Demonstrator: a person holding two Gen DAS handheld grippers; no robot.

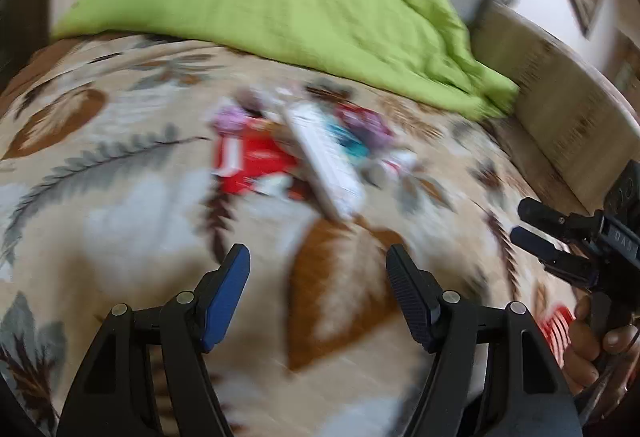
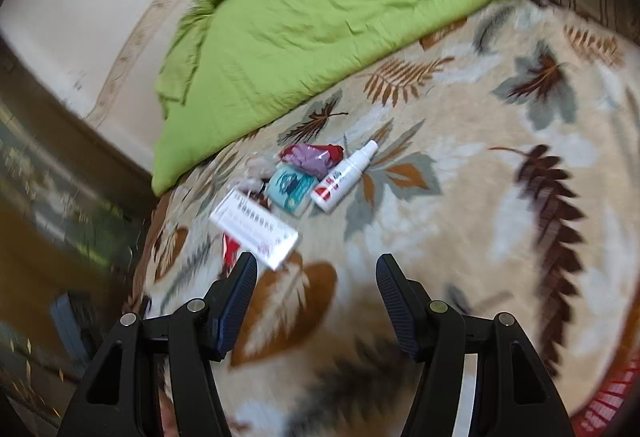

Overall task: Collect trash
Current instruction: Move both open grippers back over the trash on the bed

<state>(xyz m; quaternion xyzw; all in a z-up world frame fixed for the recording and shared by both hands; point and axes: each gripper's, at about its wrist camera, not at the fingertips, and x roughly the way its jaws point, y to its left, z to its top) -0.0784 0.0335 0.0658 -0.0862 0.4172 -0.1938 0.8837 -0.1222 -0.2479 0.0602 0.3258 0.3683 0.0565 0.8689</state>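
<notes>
Trash pile, 5 or so items, lay on a leaf-patterned blanket [image 2: 500, 165] at 12 o'clock of both grippers. White spray bottle [image 2: 345, 177]: nozzle toward 1 o'clock. White box [image 2: 256, 233]: long axis 10 to 4 o'clock. Teal packet [image 2: 290, 189], purple wrapper [image 2: 310, 157], red packet [image 1: 248, 165] alongside. Green quilt [image 2: 320, 21] beyond. Left gripper [image 1: 318, 297] and right gripper [image 2: 316, 301]: spread apart, empty. Red basket [image 2: 608, 401] at 4 o'clock.

We log a beige bedspread [image 2: 460, 221] printed with brown, rust and grey-blue leaves. Plain lime-green quilt [image 2: 320, 9] at 12 o'clock. White box [image 2: 254, 233], teal packet [image 2: 291, 186], white spray bottle [image 2: 344, 177] with red label, red wrapper [image 1: 256, 165].
</notes>
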